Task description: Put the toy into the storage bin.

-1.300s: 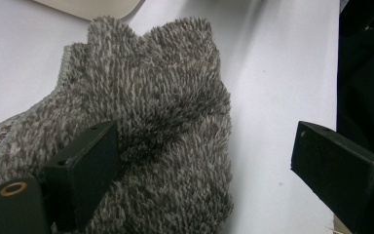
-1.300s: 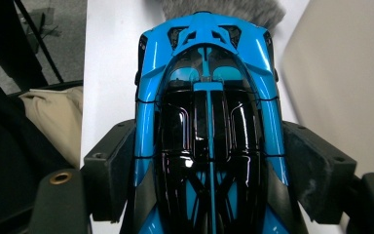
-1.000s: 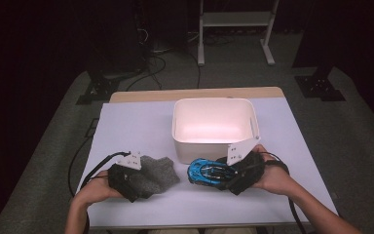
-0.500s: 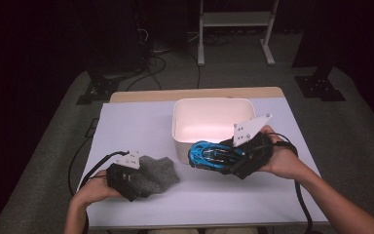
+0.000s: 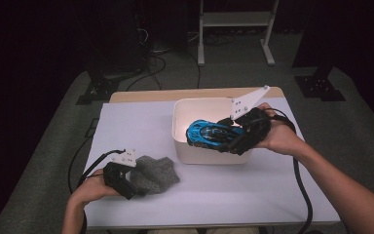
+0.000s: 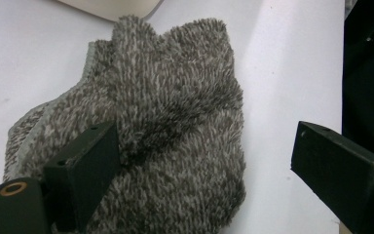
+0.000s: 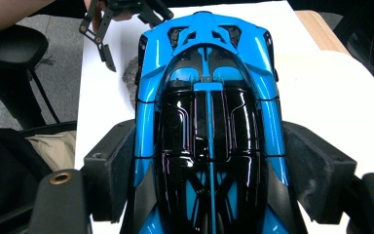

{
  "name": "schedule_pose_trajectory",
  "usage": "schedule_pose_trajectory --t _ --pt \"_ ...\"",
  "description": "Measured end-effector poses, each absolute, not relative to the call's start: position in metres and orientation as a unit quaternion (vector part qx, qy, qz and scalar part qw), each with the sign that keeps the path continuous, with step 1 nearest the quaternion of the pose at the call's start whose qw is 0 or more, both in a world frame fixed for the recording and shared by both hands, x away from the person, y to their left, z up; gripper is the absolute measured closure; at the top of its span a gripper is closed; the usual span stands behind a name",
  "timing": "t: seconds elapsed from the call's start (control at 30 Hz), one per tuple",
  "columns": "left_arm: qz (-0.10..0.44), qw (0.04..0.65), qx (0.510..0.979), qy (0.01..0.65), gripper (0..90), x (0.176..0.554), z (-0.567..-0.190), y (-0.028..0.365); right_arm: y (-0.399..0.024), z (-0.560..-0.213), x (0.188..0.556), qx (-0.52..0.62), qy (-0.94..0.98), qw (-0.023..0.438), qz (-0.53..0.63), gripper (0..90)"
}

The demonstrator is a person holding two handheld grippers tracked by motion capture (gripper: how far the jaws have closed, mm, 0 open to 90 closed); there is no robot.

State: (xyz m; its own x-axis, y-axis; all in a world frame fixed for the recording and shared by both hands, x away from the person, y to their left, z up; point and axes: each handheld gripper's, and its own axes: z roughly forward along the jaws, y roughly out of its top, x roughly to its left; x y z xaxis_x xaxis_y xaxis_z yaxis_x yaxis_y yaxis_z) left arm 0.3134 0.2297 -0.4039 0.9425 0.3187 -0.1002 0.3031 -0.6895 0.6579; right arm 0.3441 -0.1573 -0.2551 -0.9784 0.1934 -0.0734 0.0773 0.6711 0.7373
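A blue and black toy car hangs above the front part of the white bin. My right gripper is shut on the car, one pad on each flank, and the car's nose points left across the table. A grey knitted sock lies crumpled on the white tabletop at the front left. My left gripper stands open at the sock's near end. One jaw rests on the fabric and the other is out over bare table.
The bin stands at the middle back of the table, with the wooden table edge behind it. Cables trail from both grippers off the front. A white metal stand is on the floor beyond. A dark chair sits at the table's side.
My right gripper has lifted the car off the table in front of the bin and carried it up and back over the bin's front rim. The left gripper and sock have stayed put.
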Motion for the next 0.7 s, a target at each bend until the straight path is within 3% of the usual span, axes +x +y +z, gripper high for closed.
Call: schedule_pose_trajectory --t 0.7 --pt "0.013 0.360 0.916 0.175 9.7 0.316 -0.403 0.233 -0.153 -0.254 0.404 0.091 0.916 0.058 0.386 25.4"
